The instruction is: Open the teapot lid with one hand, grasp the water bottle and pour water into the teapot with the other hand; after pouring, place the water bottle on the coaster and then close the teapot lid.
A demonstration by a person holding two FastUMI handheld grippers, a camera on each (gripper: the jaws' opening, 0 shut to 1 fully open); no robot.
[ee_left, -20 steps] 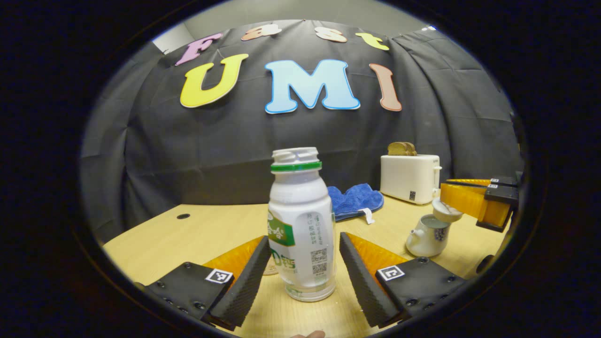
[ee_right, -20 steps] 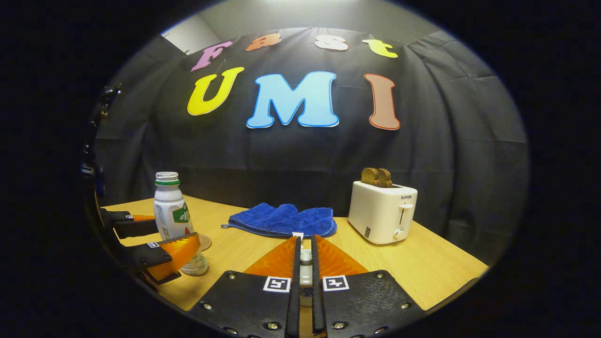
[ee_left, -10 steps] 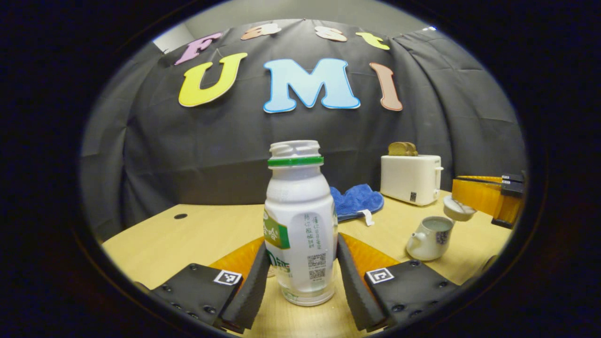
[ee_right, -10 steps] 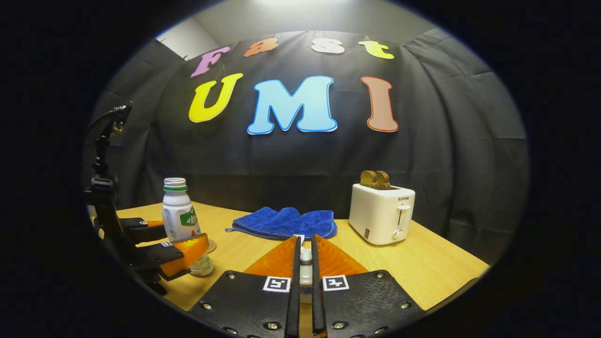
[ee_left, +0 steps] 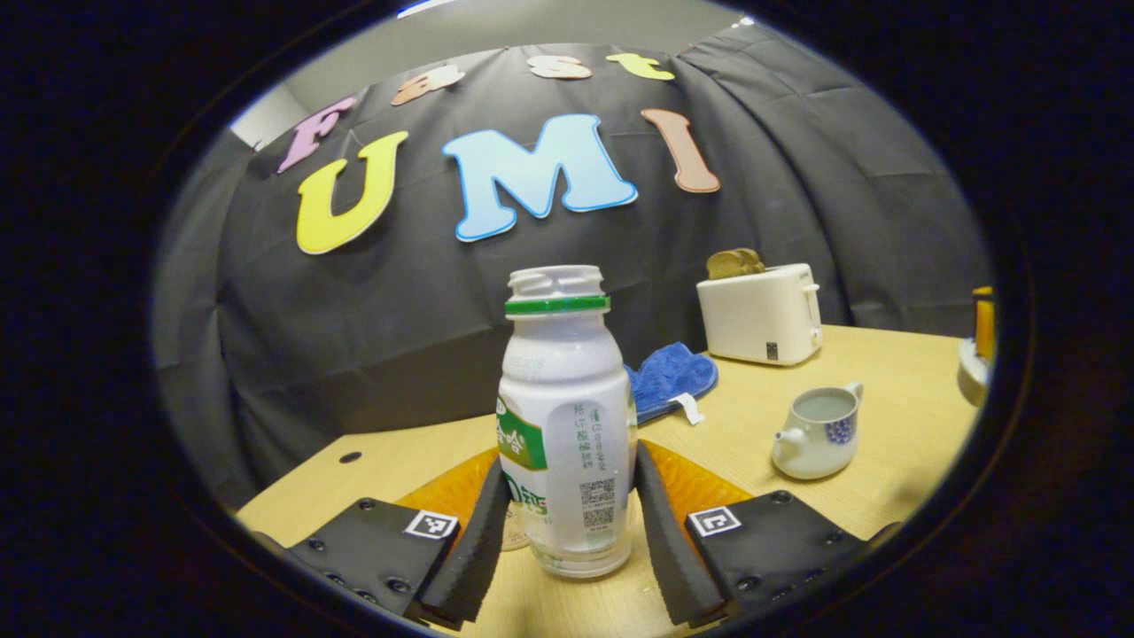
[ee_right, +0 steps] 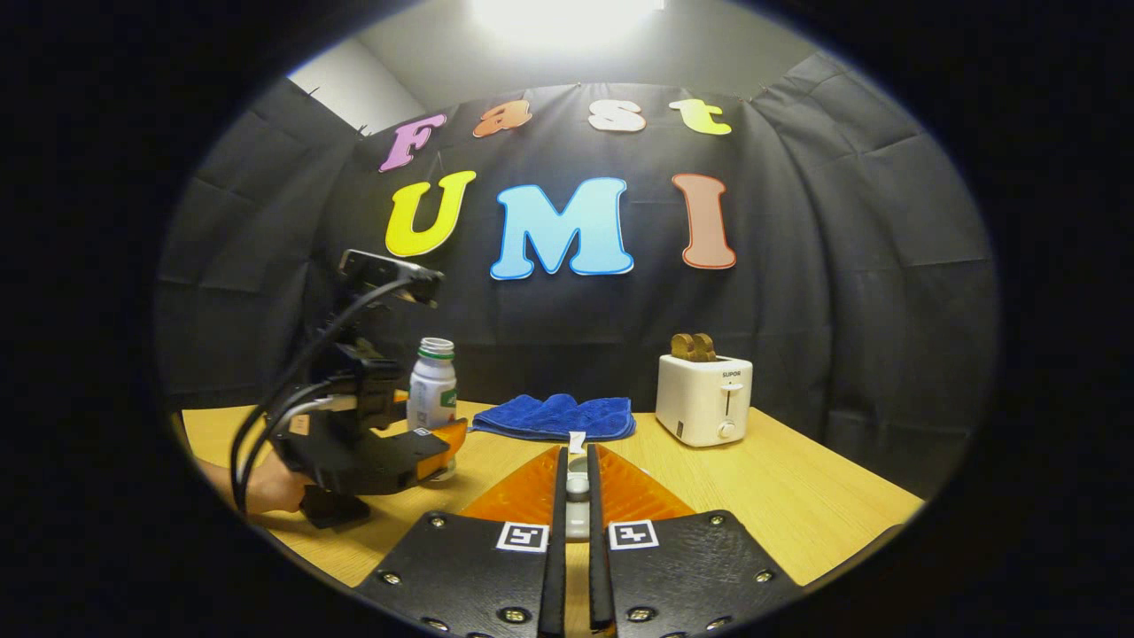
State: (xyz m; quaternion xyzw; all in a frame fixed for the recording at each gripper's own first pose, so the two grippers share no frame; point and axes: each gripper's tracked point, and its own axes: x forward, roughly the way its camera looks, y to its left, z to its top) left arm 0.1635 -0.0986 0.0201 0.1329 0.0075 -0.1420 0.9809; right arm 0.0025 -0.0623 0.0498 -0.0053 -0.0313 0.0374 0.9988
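Observation:
A white, uncapped water bottle [ee_left: 567,416] with a green neck ring stands upright between my left gripper's [ee_left: 567,470] fingers, which press on both its sides. A sliver of the round coaster [ee_left: 511,534] peeks out behind the bottle's left side. The white teapot [ee_left: 819,434] sits open on the table to the right. Its lid [ee_left: 970,372] hangs at the far right edge. In the right gripper view my right gripper [ee_right: 576,456] is shut on the lid's knob [ee_right: 577,487]. Off to the left there is the left gripper [ee_right: 425,447] with the bottle [ee_right: 432,394].
A white toaster [ee_right: 704,399] with bread in it stands at the back right of the wooden table [ee_right: 797,505]. A blue cloth [ee_right: 556,416] lies at the back middle. A hand [ee_right: 257,487] and cables trail behind the left gripper.
My left gripper's fingers have shut onto the bottle, and its view has tilted. The right gripper has drawn back and away from the teapot with the lid.

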